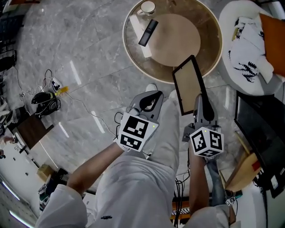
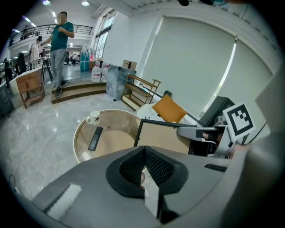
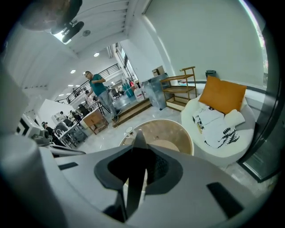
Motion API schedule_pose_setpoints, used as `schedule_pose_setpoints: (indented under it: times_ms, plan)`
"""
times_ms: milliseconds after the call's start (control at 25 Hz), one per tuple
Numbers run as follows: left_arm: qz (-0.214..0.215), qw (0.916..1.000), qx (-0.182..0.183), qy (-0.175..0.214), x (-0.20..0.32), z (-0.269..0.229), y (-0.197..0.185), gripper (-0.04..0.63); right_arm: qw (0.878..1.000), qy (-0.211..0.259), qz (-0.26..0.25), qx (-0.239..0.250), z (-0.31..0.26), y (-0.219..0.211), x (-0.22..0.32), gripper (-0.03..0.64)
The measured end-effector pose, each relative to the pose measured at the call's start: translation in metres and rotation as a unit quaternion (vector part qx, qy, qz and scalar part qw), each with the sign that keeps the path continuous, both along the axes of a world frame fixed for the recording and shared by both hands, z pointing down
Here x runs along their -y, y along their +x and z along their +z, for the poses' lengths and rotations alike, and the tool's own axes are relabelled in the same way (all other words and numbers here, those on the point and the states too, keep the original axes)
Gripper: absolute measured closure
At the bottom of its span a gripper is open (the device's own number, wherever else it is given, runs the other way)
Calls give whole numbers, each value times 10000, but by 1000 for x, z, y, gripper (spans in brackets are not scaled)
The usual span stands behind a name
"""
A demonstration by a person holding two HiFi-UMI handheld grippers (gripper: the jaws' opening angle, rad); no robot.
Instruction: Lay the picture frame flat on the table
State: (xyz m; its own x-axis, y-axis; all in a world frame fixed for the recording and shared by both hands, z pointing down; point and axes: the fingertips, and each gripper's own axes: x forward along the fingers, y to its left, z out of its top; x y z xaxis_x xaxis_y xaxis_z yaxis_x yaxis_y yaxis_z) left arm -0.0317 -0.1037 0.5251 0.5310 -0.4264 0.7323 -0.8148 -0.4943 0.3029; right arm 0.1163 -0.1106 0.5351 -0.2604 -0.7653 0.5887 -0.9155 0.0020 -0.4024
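Two grippers sit nearest, above the person's white-clad legs. The left gripper point(image 1: 150, 99) has its jaws together with nothing between them. The right gripper point(image 1: 198, 99) is clamped on the lower edge of the picture frame point(image 1: 188, 84), whose thin dark border shows edge-on between the pads in the right gripper view.

The picture frame hangs in the air, tilted up on end, and from the head view it overlaps the near rim of the round glass table point(image 1: 207, 24); it does not yet rest on it. It is a pale brown panel inside a narrow black border.

It will probably handle as light, stiff and thin. It may carry a glass pane, though no view shows that, so it should be treated as fragile. Held by one edge only, it could swing or slip in the pads. The free left gripper would do best on the opposite border, never on the panel.

On the table lie a round tan mat point(image 1: 176, 38), a black remote control point(image 1: 148, 32) and a cup point(image 1: 147, 7). Lowering the frame onto the mat rather than onto bare glass would soften the contact. Beyond stands a white armchair point(image 1: 231, 18) with an orange cushion point(image 1: 272, 35).
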Motion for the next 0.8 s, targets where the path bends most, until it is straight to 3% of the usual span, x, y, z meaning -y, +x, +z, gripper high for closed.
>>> schedule_pose_setpoints:
  times_ms: [440,800]
  plan:
    - [-273,9991,5,-312,0,105,-13,603,9976,-191,539,394,106,-10,14,568]
    - [-368,9987,44,-361,4,151,-21,604,9932,-147,849,782,156,-19,20,569]
